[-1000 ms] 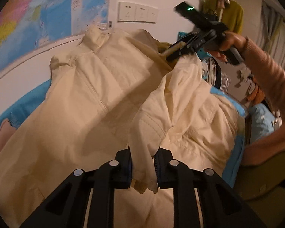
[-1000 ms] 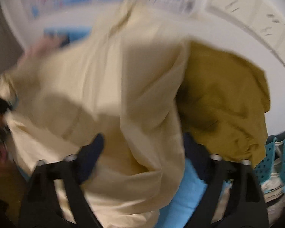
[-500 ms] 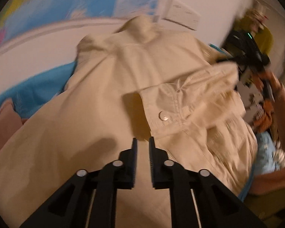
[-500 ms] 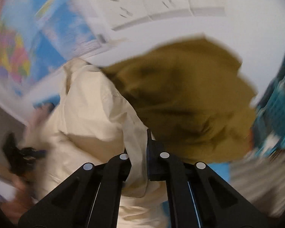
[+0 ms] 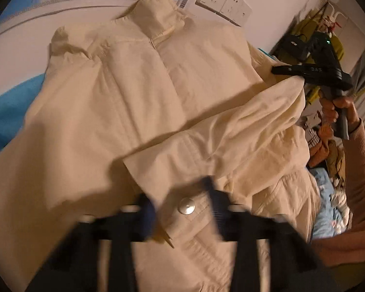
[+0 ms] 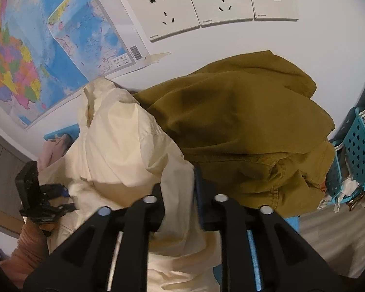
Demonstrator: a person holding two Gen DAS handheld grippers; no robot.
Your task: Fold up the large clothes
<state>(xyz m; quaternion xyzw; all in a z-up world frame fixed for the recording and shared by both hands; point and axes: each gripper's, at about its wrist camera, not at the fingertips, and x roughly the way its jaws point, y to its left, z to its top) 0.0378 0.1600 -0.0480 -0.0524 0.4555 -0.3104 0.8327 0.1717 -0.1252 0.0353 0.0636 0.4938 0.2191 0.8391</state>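
Note:
A cream shirt (image 5: 133, 85) lies spread on the bed, collar (image 5: 158, 12) toward the wall. One sleeve is folded across its front. The sleeve's buttoned cuff (image 5: 187, 204) lies between the blurred fingers of my left gripper (image 5: 182, 209), which stand apart and do not press on it. The sleeve's upper part rises to my right gripper (image 5: 279, 69) at the far right. In the right wrist view a fold of cream shirt (image 6: 124, 146) fills the gap of the right gripper (image 6: 178, 182); its jaws are opening. The left gripper (image 6: 60, 202) shows at the left edge.
An olive garment (image 6: 243, 133) is heaped against the wall beside the shirt. Blue plastic baskets (image 6: 360, 146) stand to its right. Wall sockets (image 6: 194, 7) and a map (image 6: 36, 60) hang above. Blue bedding (image 5: 9, 107) shows at the left; a hand (image 5: 338, 107) holds the right gripper.
The left gripper let go of the raised cuff, which now lies flat on the shirt, and its fingers have spread around it. The right gripper closed on the sleeve, rolled, then widened slightly.

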